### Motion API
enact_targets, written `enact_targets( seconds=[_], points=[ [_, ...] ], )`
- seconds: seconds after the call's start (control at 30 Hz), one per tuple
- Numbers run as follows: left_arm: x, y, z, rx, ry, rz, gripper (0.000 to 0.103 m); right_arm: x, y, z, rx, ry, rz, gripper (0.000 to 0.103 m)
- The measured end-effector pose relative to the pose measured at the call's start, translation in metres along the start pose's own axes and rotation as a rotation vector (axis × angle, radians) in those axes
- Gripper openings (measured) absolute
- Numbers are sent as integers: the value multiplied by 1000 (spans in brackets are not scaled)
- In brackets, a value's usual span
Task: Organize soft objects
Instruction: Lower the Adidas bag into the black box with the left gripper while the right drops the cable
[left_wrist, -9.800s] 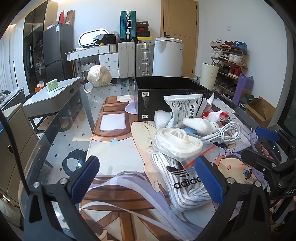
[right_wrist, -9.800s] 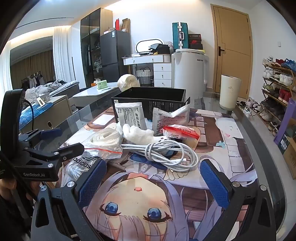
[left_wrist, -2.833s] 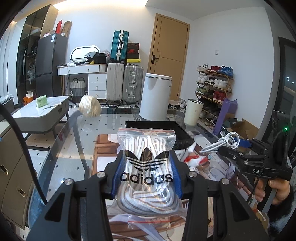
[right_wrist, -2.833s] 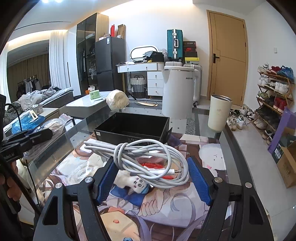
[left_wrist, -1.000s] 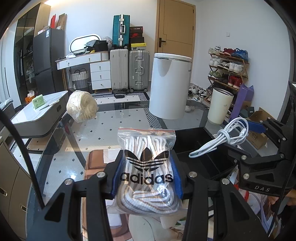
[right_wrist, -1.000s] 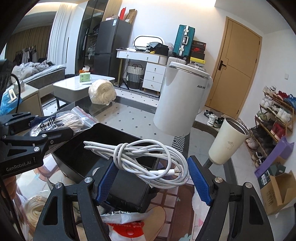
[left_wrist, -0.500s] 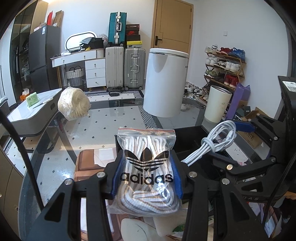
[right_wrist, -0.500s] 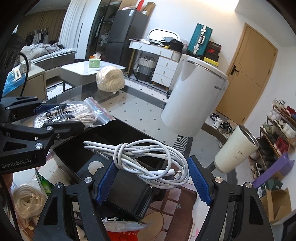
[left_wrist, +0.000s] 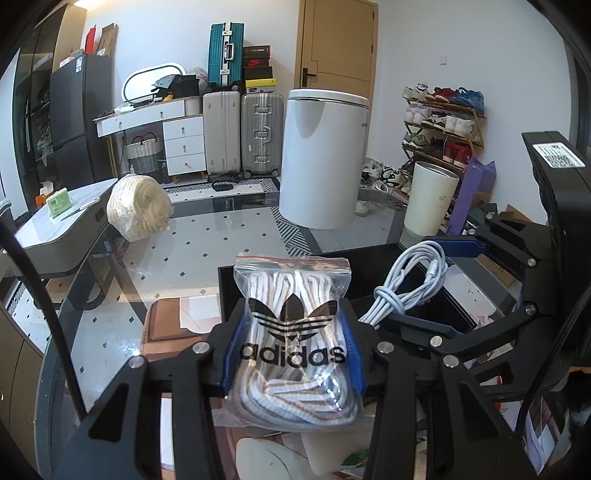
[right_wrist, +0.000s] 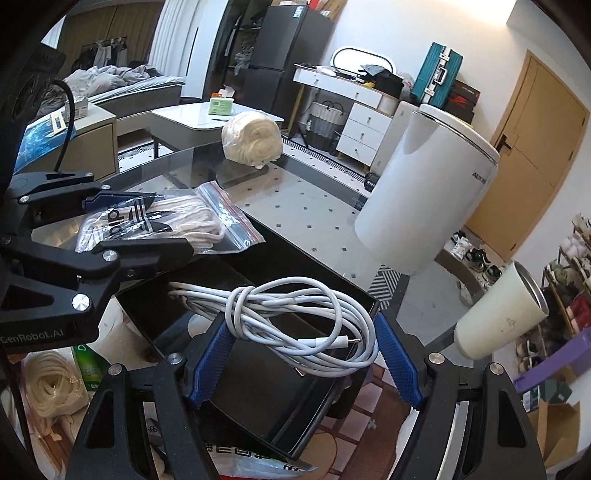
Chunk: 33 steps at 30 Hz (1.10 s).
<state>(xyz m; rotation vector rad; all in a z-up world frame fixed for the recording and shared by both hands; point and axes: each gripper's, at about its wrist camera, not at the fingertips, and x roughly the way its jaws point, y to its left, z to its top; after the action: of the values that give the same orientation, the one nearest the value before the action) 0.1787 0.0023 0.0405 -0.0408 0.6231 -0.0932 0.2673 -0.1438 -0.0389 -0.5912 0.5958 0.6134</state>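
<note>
My left gripper (left_wrist: 291, 354) is shut on a clear adidas zip bag of white laces (left_wrist: 293, 332), held above the near-left edge of the black box (left_wrist: 458, 295). The bag also shows in the right wrist view (right_wrist: 159, 221). My right gripper (right_wrist: 303, 354) is shut on a coiled white cable (right_wrist: 295, 317) and holds it over the open black box (right_wrist: 280, 398). The cable also shows in the left wrist view (left_wrist: 410, 284), just right of the bag.
The glass table (left_wrist: 207, 236) carries a cream yarn ball (left_wrist: 138, 206). A white bin (left_wrist: 321, 162) and a cream cup (left_wrist: 430, 199) stand beyond it. A bag of white cord (right_wrist: 48, 384) and packets lie below left of the box.
Both grippers have moved forward and a little down with their loads. The cable now hangs lower over the black box, and the bag sits closer to the box's edge.
</note>
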Motion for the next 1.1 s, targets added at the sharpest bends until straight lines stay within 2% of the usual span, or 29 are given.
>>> enact_targets(
  seconds=[0.17, 0.3, 0.5, 0.57, 0.63, 0.8, 1.1],
  points=[
    [0, -2, 0, 13, 2, -5, 46, 1, 3, 1, -22, 15, 41, 79],
    [0, -4, 0, 25, 7, -4, 50, -2, 4, 1, -36, -6, 29, 89],
    [-6, -8, 1, 40, -3, 15, 67, -14, 2, -1, -26, -28, 2, 97],
    [-9, -8, 1, 39, -4, 22, 75, -21, 1, -3, -10, -41, -7, 100],
    [-15, -8, 1, 30, -19, 34, 89, -29, 0, -7, 7, -50, -19, 102],
    [-24, -9, 0, 31, -32, 42, 100, -47, -7, -17, 60, -66, -41, 102],
    [-45, -12, -10, 22, -45, 106, 103, -74, -8, -41, 200, -77, -21, 102]
  ],
)
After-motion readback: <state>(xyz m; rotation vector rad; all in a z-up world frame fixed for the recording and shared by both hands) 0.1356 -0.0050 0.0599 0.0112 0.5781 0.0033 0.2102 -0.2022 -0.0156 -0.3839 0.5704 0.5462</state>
